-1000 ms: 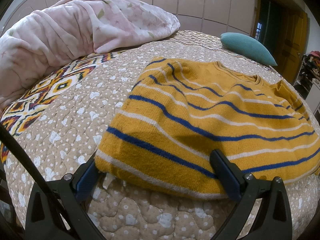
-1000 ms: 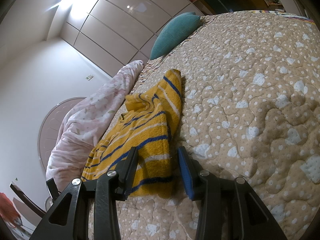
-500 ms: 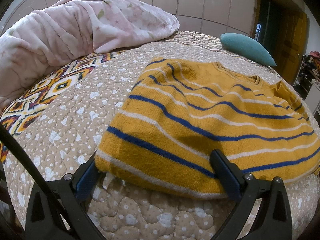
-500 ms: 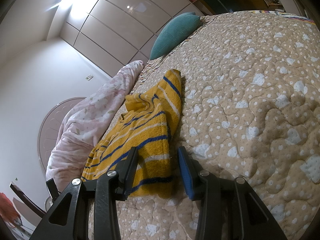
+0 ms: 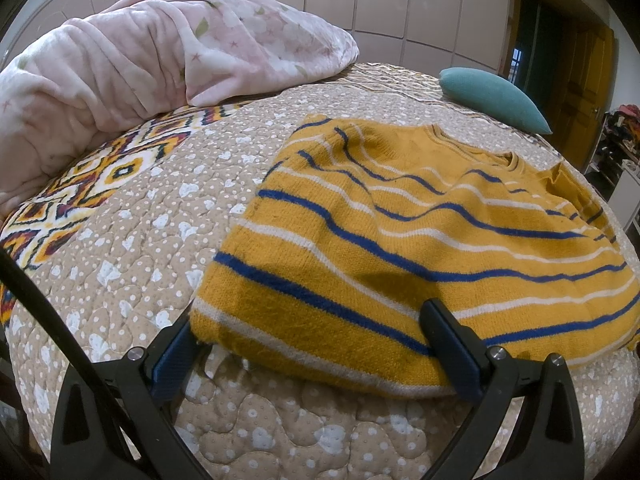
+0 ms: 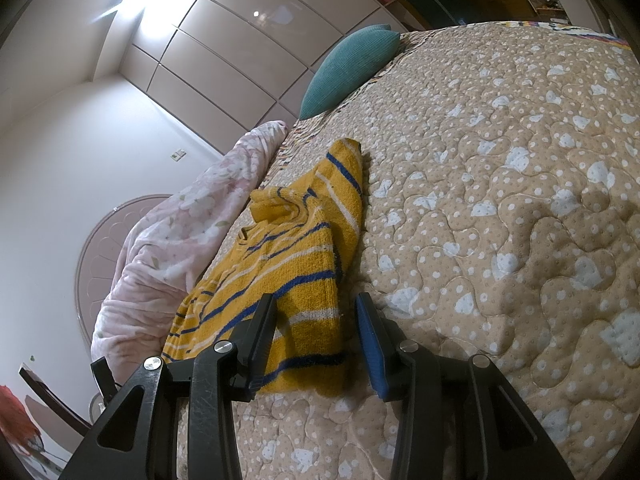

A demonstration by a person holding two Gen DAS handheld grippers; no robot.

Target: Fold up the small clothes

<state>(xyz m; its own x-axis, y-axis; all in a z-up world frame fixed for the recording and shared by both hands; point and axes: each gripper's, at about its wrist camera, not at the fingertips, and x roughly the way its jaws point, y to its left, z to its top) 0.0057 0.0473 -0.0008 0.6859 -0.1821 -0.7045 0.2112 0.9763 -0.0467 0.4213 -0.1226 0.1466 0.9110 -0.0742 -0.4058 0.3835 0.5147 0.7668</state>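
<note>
A yellow sweater (image 5: 400,240) with blue and white stripes lies spread on the quilted bed; it also shows in the right wrist view (image 6: 288,264). My left gripper (image 5: 312,344) is open, its jaws wide apart around the sweater's near hem at one corner, one finger (image 5: 452,344) resting on the knit. My right gripper (image 6: 316,332) is open around the hem's other corner, one finger (image 6: 260,332) on the fabric and the other on the quilt beside it.
A pink floral duvet (image 5: 152,52) is heaped at the bed's head side. A teal cushion (image 5: 492,96) lies at the far edge, also in the right wrist view (image 6: 348,64). The beige quilt (image 6: 520,200) stretches to the right. Wardrobe doors stand behind.
</note>
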